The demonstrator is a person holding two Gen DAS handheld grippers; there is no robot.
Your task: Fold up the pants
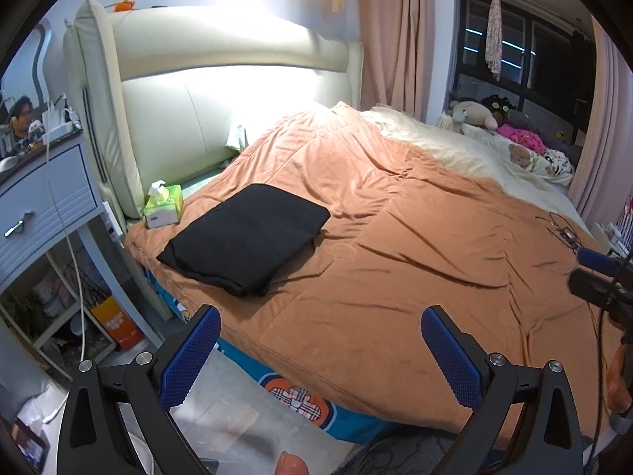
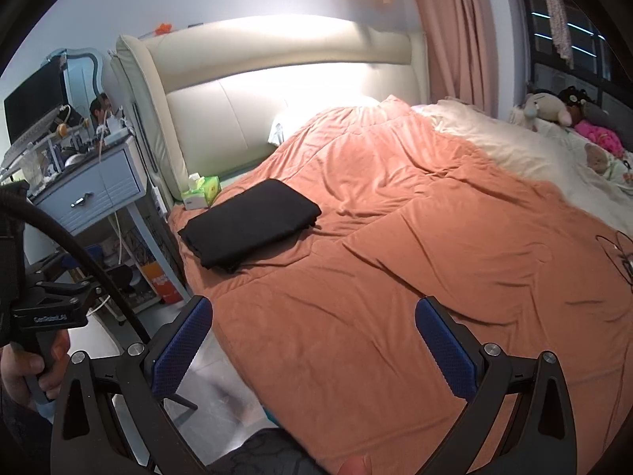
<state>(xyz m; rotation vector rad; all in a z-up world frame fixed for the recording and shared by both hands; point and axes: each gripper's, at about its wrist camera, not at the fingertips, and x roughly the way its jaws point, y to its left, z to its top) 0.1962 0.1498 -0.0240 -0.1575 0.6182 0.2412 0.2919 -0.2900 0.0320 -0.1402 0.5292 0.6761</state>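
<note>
The black pants (image 1: 247,237) lie folded into a neat flat rectangle on the orange blanket (image 1: 395,257), up near the head of the bed, at about 10 o'clock from the left tongs (image 1: 320,352). Those left tongs hang over the near edge of the bed, released, their 2 blue pads (image 1: 190,356) spread wide with nothing between them. The right tongs (image 2: 312,348) are the same: spread apart, empty, pointing across the blanket, with the pants at roughly 11 o'clock in their view and well apart from them.

Just beside the pants, toward the cream headboard (image 1: 221,91), sits a green tissue box (image 1: 163,206), close to the folded corner but not touching it. At 9 o'clock stands a blue-grey nightstand (image 1: 47,198) with a white cable (image 1: 75,277) hanging down its front. At 2 o'clock, soft toys (image 1: 474,114) line the far side of the bed under a dark window (image 1: 526,51), flanked by pink curtains (image 1: 395,39). In the right wrist view, a hand (image 2: 23,368) grips the other handle at 8 o'clock.
</note>
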